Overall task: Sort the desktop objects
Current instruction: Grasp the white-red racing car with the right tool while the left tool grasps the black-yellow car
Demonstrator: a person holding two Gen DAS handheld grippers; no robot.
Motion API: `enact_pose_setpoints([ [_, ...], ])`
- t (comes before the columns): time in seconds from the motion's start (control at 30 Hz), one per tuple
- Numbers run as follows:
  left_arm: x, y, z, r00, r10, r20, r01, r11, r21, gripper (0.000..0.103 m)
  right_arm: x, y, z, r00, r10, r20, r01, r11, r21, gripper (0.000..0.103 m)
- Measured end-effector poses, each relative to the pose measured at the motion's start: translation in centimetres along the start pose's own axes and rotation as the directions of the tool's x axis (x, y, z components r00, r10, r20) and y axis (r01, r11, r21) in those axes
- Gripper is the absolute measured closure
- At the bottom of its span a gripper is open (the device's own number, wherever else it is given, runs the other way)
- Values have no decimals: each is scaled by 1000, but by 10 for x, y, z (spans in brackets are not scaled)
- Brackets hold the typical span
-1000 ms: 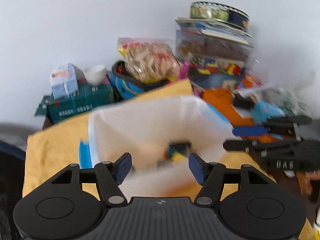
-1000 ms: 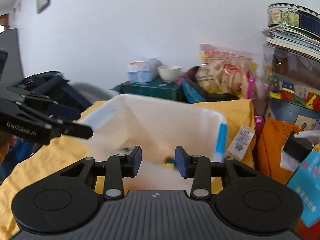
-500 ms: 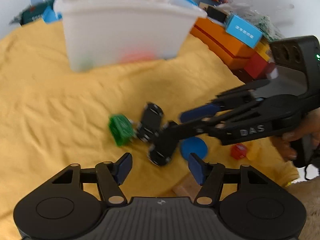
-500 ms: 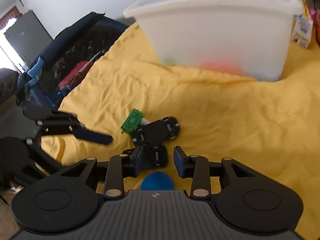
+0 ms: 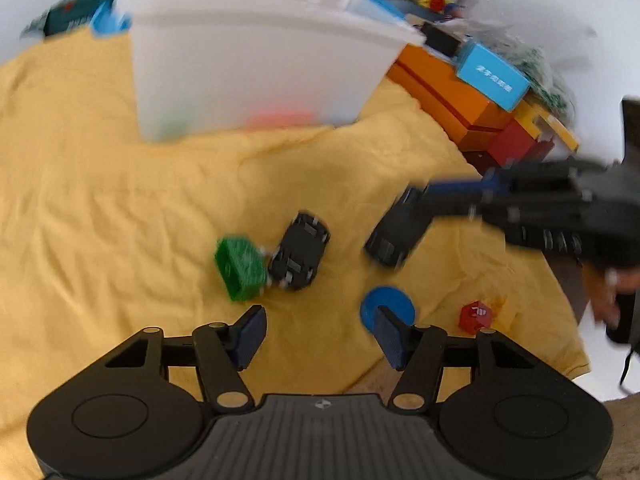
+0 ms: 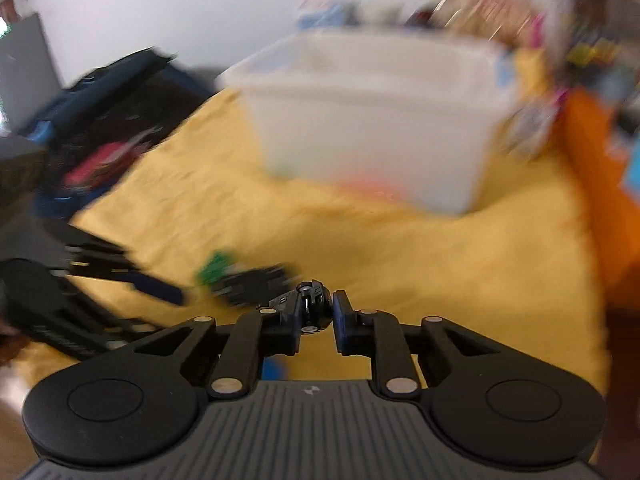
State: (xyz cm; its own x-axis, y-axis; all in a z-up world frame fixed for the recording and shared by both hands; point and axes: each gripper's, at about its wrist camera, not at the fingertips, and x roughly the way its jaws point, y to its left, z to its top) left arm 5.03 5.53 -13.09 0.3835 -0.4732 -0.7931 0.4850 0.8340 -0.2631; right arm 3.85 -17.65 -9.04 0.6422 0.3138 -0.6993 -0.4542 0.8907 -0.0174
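Observation:
My right gripper (image 6: 314, 320) is shut on a black toy car (image 6: 310, 306) and holds it above the yellow cloth (image 6: 400, 264); the car also shows in the left wrist view (image 5: 394, 230). A second black toy car (image 5: 300, 252) lies upside down next to a green block (image 5: 240, 268). A blue disc (image 5: 386, 304) and a small red cube (image 5: 474, 316) lie nearby. My left gripper (image 5: 318, 336) is open and empty, just short of them. A white plastic bin (image 5: 256, 64) stands behind.
Orange, red and blue boxes (image 5: 460, 92) are stacked at the right of the cloth. A dark bag (image 6: 100, 120) lies off the cloth's left side. Cluttered books and packets line the back wall. The cloth's front right edge (image 5: 576, 364) hangs near the red cube.
Both grippers dropped from above the bin to the cloth. My right gripper closed on one of the two black cars and lifted it away to the right.

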Motion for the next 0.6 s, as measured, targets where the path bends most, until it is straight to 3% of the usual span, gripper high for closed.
enact_pose_setpoints([
  [0.07,0,-10,11,999,26,20,-27,997,75,41,-1,7,-3,984,-161,77,172,970,-170,85],
  [0.2,19,-25,42,994,110,16,-111,962,249,40,15,26,-22,953,-257,162,302,856,-419,85],
  [0.27,34,-22,57,984,178,-9,-169,946,278,50,18,40,-36,958,-241,158,288,817,-500,85],
  [0.3,40,-20,62,985,171,-23,-157,945,289,51,15,46,-42,964,-216,156,266,816,-513,85],
  [0.43,59,-18,63,985,140,-105,-100,943,316,62,-3,60,-59,978,-137,156,198,839,-507,81],
  [0.53,60,-21,54,987,101,-129,-60,955,289,83,-8,60,-63,993,-69,101,109,872,-478,78],
  [0.6,60,-26,45,987,108,-117,-68,949,307,83,-6,56,-65,998,-48,51,66,892,-448,77],
])
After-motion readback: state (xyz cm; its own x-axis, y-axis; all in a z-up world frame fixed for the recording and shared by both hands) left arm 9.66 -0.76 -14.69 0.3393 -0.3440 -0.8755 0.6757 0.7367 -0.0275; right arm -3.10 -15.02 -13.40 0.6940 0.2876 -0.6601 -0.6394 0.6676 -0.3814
